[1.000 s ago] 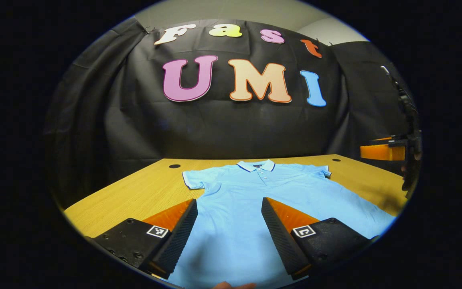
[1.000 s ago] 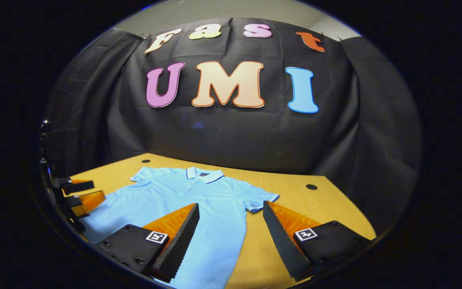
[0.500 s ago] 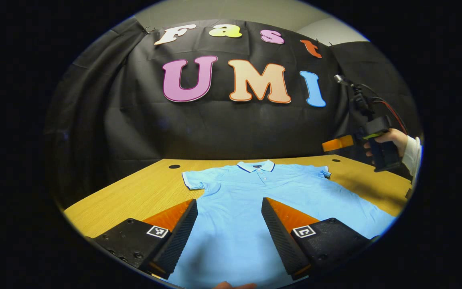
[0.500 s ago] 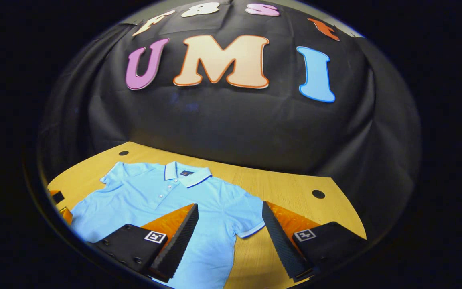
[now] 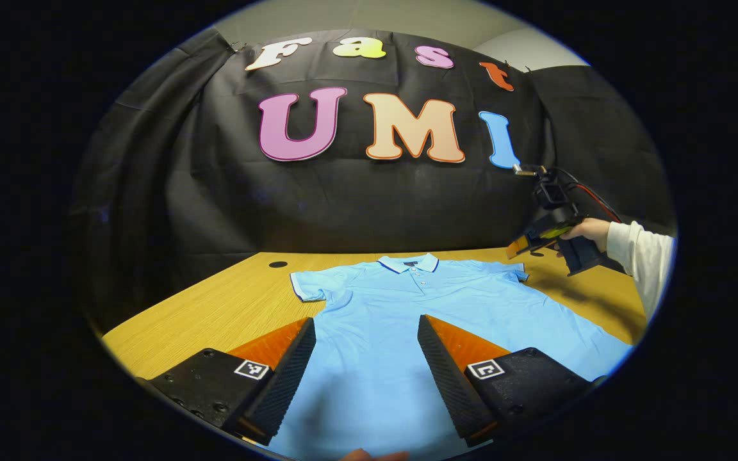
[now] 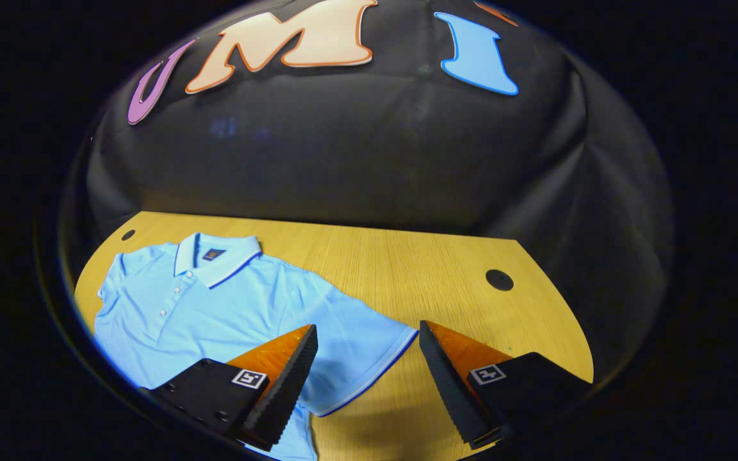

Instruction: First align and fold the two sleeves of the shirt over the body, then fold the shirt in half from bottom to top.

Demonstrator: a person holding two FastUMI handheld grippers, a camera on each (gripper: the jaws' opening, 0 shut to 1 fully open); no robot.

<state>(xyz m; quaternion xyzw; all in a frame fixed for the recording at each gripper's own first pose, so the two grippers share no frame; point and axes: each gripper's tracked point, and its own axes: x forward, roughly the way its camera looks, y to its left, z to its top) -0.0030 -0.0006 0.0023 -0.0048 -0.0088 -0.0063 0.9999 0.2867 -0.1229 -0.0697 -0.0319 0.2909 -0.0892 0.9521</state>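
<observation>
A light blue polo shirt lies flat and face up on the wooden table, collar toward the wall. My left gripper hovers open over the shirt's lower body with nothing between its fingers. In the left gripper view the right gripper hangs above the table near the shirt's right sleeve, held by a hand in a white sleeve. In the right gripper view the right gripper stands open just above that sleeve, whose dark-trimmed hem lies between its fingers. The shirt spreads to the left.
The table has round cable holes at its far corners. The black cloth wall stands right behind the table's far edge. Bare wood lies to the left of the shirt and to the right of its sleeve.
The right gripper has moved forward and down toward the shirt's right sleeve, tilting to look down at it. The left gripper has stayed still over the shirt.
</observation>
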